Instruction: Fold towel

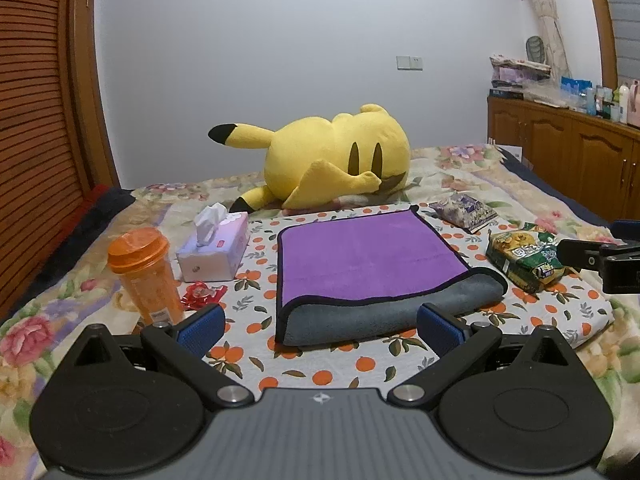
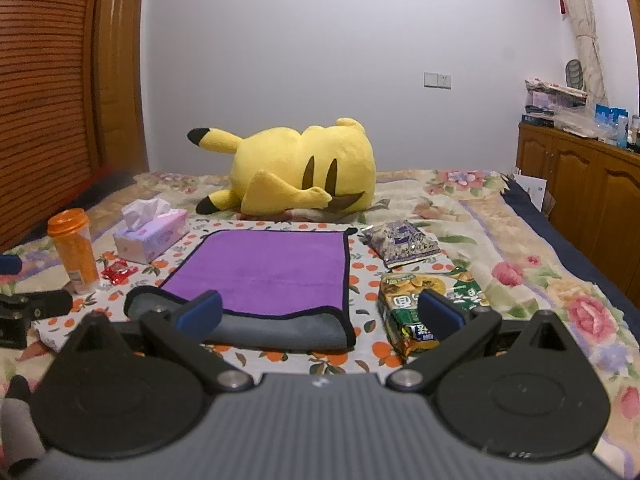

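A towel (image 1: 368, 264), purple on top and grey underneath with a dark hem, lies folded over on an orange-print cloth (image 1: 320, 364) on the bed; it also shows in the right wrist view (image 2: 268, 272). Its grey fold faces me. My left gripper (image 1: 320, 330) is open and empty, held just short of the towel's near edge. My right gripper (image 2: 320, 314) is open and empty, near the towel's near right corner. The right gripper's side shows at the right edge of the left wrist view (image 1: 600, 260).
An orange bottle (image 1: 146, 276), a tissue box (image 1: 216, 248) and a red wrapper (image 1: 200, 294) sit left of the towel. A green snack bag (image 1: 524, 256) and a purple packet (image 1: 464, 210) lie to its right. A yellow plush toy (image 1: 332, 156) lies behind. Wooden cabinets (image 1: 568, 152) stand at right.
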Available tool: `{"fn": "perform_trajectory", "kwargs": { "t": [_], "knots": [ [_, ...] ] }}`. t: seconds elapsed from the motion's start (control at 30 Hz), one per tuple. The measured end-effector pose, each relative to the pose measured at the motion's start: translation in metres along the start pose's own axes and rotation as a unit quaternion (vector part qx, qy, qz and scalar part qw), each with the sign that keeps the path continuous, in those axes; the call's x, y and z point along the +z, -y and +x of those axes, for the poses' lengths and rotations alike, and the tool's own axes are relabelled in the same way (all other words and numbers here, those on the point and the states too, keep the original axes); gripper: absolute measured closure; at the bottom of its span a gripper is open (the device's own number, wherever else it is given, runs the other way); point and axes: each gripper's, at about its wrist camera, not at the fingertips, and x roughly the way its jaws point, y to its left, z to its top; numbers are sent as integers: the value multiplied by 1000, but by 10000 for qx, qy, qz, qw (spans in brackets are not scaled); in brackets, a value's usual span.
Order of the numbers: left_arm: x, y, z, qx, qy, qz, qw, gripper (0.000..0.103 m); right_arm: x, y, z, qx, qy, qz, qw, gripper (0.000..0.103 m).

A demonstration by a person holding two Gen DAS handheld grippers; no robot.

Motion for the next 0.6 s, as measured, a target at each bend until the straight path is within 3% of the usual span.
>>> {"fn": "perform_trajectory", "kwargs": {
  "t": [0.6],
  "knots": [
    [10,-12,51,-45,-225,-108,9997,0,6,-2,50,55,-312,-198,9993,0]
  ]
}}
